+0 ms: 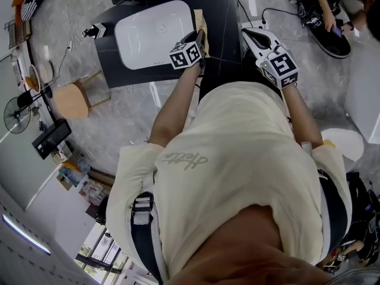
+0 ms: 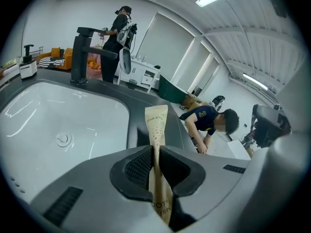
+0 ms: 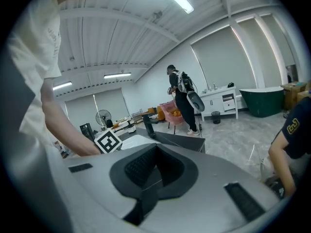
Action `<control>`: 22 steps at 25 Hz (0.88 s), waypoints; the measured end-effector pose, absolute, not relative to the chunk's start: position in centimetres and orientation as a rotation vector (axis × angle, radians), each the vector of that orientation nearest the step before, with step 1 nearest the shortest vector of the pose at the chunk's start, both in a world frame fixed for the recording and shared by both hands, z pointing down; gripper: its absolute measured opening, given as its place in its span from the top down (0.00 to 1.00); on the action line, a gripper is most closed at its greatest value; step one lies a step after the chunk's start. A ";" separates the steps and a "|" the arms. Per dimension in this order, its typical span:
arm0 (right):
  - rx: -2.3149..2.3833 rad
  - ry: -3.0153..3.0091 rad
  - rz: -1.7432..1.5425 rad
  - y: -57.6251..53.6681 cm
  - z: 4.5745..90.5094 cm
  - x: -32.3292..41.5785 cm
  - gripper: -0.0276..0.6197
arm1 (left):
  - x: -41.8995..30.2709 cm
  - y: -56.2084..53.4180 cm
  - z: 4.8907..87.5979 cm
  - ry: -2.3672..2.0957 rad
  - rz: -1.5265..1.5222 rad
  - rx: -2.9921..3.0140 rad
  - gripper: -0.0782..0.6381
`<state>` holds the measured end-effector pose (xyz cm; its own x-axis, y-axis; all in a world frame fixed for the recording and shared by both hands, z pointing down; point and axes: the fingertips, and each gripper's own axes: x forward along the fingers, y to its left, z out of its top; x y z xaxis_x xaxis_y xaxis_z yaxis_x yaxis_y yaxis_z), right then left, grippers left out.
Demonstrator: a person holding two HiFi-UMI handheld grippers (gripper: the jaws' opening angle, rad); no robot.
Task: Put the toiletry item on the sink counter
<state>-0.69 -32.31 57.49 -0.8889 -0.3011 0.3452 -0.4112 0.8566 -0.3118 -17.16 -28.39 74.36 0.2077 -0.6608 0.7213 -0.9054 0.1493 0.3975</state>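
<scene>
The toiletry item is a flat tan paper packet [image 2: 156, 125] standing upright between the jaws of my left gripper [image 2: 155, 161], which is shut on it. In the head view the packet [image 1: 200, 24] hangs over the right end of the dark sink counter [image 1: 219, 16], just right of the white basin [image 1: 151, 33], with the left gripper [image 1: 199, 41] behind it. My right gripper [image 1: 252, 37] hovers off the counter's right edge. Its jaws [image 3: 151, 171] are shut with nothing between them.
A black faucet [image 2: 82, 52] and a white soap dispenser [image 2: 27, 64] stand behind the basin [image 2: 58, 125]. A wooden stool [image 1: 71, 100] and a fan [image 1: 15, 114] stand left of the counter. One person crouches on the floor [image 2: 209, 123] to the right; another stands beyond the faucet [image 2: 119, 33].
</scene>
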 end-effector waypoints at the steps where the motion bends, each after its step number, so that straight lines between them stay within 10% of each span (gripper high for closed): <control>1: 0.540 -2.744 0.559 -32.3 57.6 -0.6 0.97 | -17.2 -28.4 74.6 -1.519 0.340 1.570 0.84; 22: 0.430 -2.721 0.574 -31.9 58.8 -3.0 0.97 | -19.8 -28.1 71.8 -1.621 0.278 1.518 0.77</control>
<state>-3.02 -31.93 58.76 -0.9014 -0.2219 0.3717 -0.3532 0.8736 -0.3349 -19.77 -28.09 71.75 0.1258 -0.6977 0.7052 -0.8926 0.2306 0.3874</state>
